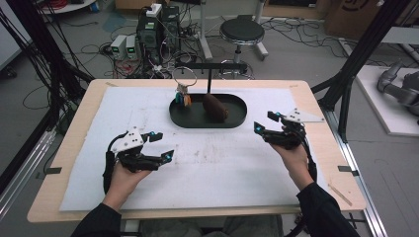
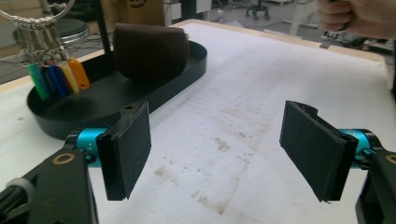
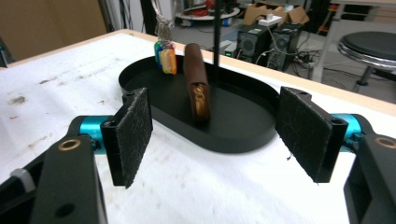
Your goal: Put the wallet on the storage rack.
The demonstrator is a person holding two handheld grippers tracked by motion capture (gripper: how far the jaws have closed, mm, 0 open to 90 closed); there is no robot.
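While the brown, perhaps leather pouch lies in the oval tray, both hand-held grippers gape empty.

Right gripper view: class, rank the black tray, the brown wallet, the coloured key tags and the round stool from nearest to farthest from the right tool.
1. Black tray: its rim lies just beyond the right tool.
2. Brown wallet: standing on edge, mid-tray.
3. Coloured key tags: hanging over the tray's far end, left.
4. Round stool: on the floor beyond the table, right.
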